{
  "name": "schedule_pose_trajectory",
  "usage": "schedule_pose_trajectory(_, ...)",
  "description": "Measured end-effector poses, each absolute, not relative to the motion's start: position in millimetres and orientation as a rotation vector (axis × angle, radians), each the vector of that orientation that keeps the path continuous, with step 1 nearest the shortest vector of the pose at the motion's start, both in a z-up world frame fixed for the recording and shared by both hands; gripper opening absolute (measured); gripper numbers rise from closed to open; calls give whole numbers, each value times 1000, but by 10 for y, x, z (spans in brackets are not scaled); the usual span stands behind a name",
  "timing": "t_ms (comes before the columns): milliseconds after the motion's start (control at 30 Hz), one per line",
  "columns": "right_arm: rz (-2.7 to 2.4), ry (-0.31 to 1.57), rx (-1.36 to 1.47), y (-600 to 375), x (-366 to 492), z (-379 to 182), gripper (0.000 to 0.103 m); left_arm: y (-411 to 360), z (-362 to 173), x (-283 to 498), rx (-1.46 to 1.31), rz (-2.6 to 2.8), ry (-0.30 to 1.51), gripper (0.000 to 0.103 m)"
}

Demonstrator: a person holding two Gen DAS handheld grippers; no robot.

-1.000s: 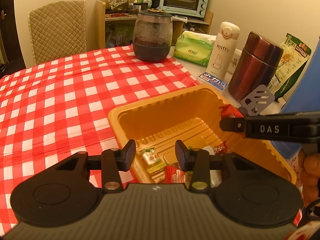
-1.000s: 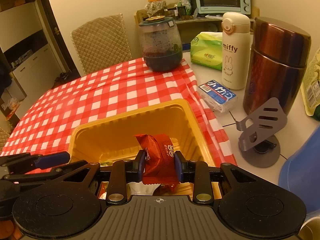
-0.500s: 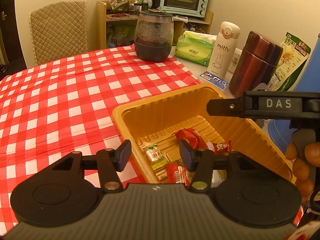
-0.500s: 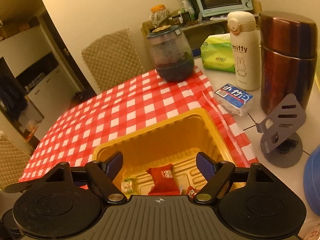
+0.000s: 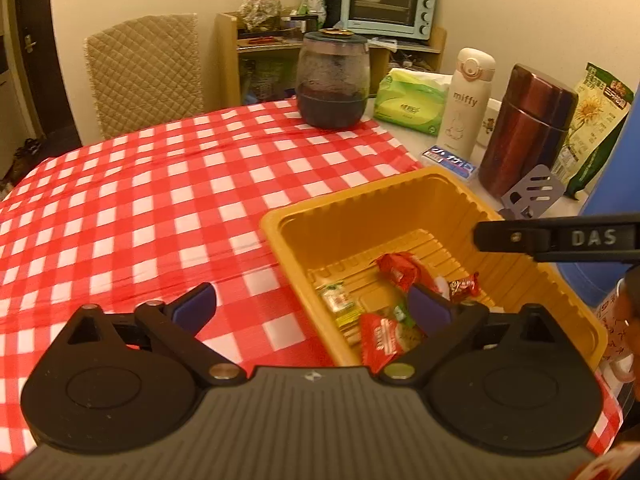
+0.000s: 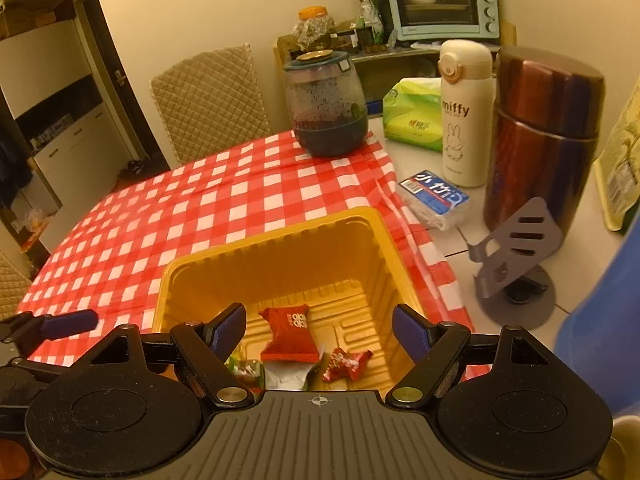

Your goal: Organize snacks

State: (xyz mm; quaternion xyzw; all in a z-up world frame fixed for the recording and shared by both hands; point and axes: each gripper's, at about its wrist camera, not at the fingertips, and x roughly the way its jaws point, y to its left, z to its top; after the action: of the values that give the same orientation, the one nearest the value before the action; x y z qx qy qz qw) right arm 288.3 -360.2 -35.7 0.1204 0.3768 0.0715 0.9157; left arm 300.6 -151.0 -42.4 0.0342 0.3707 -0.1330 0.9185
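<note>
Snacks already lie in the yellow tray (image 6: 276, 248), which sits at the right edge of the checked tablecloth (image 5: 160, 200), near the tabletop's bare right side. The right gripper (image 6: 318, 330) hangs above the tray's near end with its jaws spread and nothing between them; they have just been opening, and the red packet (image 6: 288, 334) lies free on the ribbed floor below. The left gripper (image 5: 312, 308) is also spread wide and empty — its jaws too have just been opening — straddling the tray's left wall, one finger over the cloth, the other over the sweets.

The step in hand looks like the release and withdrawal after a drop. Done well, it means lifting both tools straight up and clear of the walls before swinging away, so no finger clips the thin rim and drags the light tray across the cloth. No loose snack shows on the cloth in either view, so the sorting may be near its end.

The red packet is oblong; in the right wrist view its long axis runs roughly from the near end toward the far wall, printed end away from the camera, tilted slightly left. A small red sweet (image 6: 344, 362) lies just right of it, with twisted ends pointing left and right across the tray. A green-wrapped piece (image 5: 338, 304) sits by the left wall — its direction is hard to read here.
</note>
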Motion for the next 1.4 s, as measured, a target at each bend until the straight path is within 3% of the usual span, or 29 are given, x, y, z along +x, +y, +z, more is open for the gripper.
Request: schedule_pose_trajectory(1400,138,725,179,-2996,370,392,80,-786,483,419,-70,-72,699,103)
